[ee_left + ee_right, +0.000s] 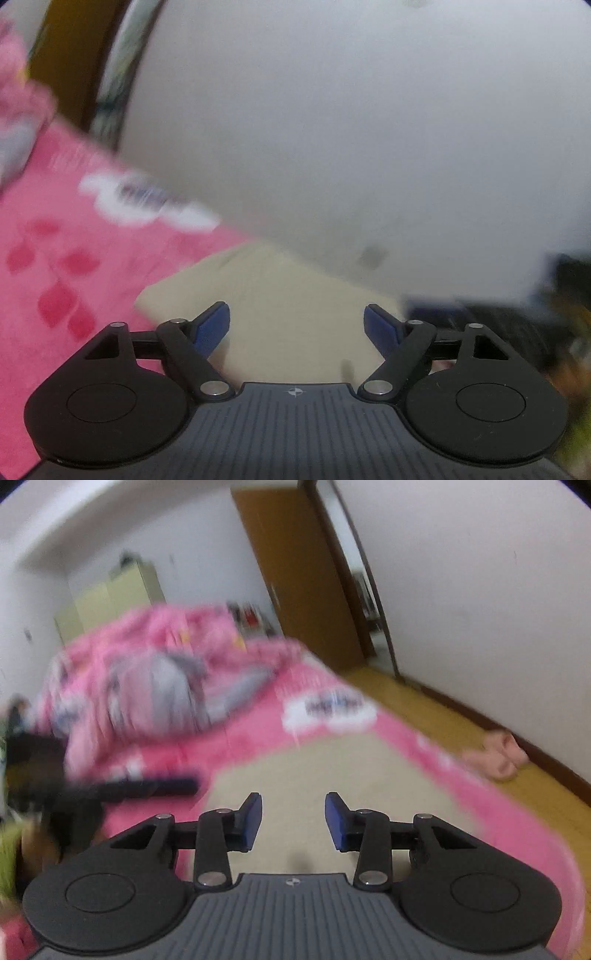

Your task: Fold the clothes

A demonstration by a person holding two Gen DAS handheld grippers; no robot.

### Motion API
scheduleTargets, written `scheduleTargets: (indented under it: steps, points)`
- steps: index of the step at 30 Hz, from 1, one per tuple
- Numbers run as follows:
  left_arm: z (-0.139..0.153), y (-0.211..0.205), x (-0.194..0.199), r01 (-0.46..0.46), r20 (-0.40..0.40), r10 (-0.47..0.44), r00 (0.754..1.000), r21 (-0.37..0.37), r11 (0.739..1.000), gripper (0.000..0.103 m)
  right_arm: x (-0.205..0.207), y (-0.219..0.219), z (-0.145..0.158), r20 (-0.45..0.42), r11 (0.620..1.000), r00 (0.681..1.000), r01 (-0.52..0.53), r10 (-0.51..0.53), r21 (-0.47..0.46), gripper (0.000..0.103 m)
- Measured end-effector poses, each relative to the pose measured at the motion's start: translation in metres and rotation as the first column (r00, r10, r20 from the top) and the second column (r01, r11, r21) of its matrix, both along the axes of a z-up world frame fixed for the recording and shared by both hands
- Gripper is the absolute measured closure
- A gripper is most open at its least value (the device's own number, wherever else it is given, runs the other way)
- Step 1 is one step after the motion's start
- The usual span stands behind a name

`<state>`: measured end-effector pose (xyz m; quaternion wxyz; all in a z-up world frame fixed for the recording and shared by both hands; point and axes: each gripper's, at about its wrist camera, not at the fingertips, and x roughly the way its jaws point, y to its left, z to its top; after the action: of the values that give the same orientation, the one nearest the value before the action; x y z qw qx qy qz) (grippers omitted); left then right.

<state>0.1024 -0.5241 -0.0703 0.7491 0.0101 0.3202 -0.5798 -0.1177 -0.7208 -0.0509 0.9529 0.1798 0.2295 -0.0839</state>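
Here, in the left wrist view, the left gripper (297,326) stands wide and empty above the beige garment (280,314) on the pink bed (74,258); blur could spoil its aim. In the right wrist view, the right gripper (293,821) gapes narrower, holding nothing, over that garment near the bed's right edge; a careless pinch might snag the bedcover too.

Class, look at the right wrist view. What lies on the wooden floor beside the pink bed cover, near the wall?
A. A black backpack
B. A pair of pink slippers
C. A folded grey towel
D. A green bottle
B: a pair of soft pink slippers sits on the yellow wooden floor, between the pink bed cover and the white wall's dark skirting.
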Motion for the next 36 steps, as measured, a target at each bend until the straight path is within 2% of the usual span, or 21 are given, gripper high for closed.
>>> scheduleTargets:
  steps: [1,3,6,8,10,12,14,15,17,21,24,26,28,31,36]
  points:
    - [-0.011,-0.009,0.01,-0.008,-0.017,0.008,1.0,0.042,0.999,0.029,0.007,0.01,-0.015,-0.076,0.999,0.997,0.028,-0.032,-0.045,0.064]
    - [-0.021,-0.014,0.019,0.007,-0.004,-0.007,1.0,0.052,0.999,0.03,0.01,0.028,-0.039,-0.081,0.991,0.993,0.075,-0.084,-0.112,0.065]
    - [-0.008,-0.008,0.013,0.029,0.072,-0.031,0.997,0.029,0.999,0.027,0.007,0.049,-0.025,-0.047,0.977,0.988,0.139,-0.148,-0.162,0.065]
    - [-0.003,-0.003,0.009,0.03,0.111,-0.032,0.993,0.02,0.999,0.017,-0.002,0.069,-0.016,0.026,0.982,0.994,0.104,-0.102,-0.157,0.065]
    - [-0.006,-0.006,0.006,0.013,0.136,-0.021,0.991,0.054,0.998,0.016,-0.009,0.09,-0.014,0.075,0.989,0.996,0.053,-0.043,-0.135,0.065]
    - [-0.017,-0.018,0.009,-0.014,0.142,-0.005,0.99,0.131,0.991,0.013,0.002,0.1,-0.039,-0.003,0.99,1.0,0.029,-0.03,-0.139,0.064]
    - [-0.018,-0.016,0.011,-0.04,0.116,0.024,0.993,0.144,0.989,0.015,0.007,0.109,-0.044,-0.01,0.985,0.997,0.07,-0.072,-0.158,0.064]
    - [-0.012,-0.011,0.012,-0.054,0.093,0.041,0.995,0.143,0.988,0.019,0.01,0.114,-0.047,-0.013,0.982,0.996,0.09,-0.093,-0.168,0.064]
    - [0.01,0.008,0.007,-0.085,0.103,0.074,0.992,0.114,0.99,0.019,0.002,0.12,-0.028,0.005,0.977,0.989,0.144,-0.145,-0.157,0.063]
    - [0.062,0.067,-0.027,-0.122,0.23,0.111,0.967,0.036,0.992,0.011,-0.02,0.138,-0.001,0.004,0.965,0.972,0.234,-0.235,-0.117,0.053]
    - [0.087,0.105,-0.054,-0.139,0.287,0.122,0.95,0.038,0.99,0.003,-0.041,0.161,0.006,-0.032,0.956,0.958,0.28,-0.284,-0.091,0.05]
    - [0.098,0.125,-0.068,-0.158,0.306,0.133,0.943,0.058,0.986,0.001,-0.054,0.171,0.009,-0.038,0.948,0.949,0.309,-0.312,-0.071,0.04]
    - [0.105,0.148,-0.085,-0.174,0.29,0.145,0.946,0.075,0.982,0.0,-0.071,0.178,0.013,-0.042,0.939,0.939,0.34,-0.342,-0.048,0.035]
    - [0.106,0.174,-0.102,-0.198,0.243,0.171,0.955,0.093,0.976,0.0,-0.076,0.195,0.021,-0.063,0.924,0.922,0.381,-0.381,-0.016,0.029]
    - [0.101,0.208,-0.125,-0.231,0.2,0.206,0.958,0.115,0.966,0.0,-0.099,0.225,0.029,-0.108,0.911,0.905,0.41,-0.412,-0.047,0.021]
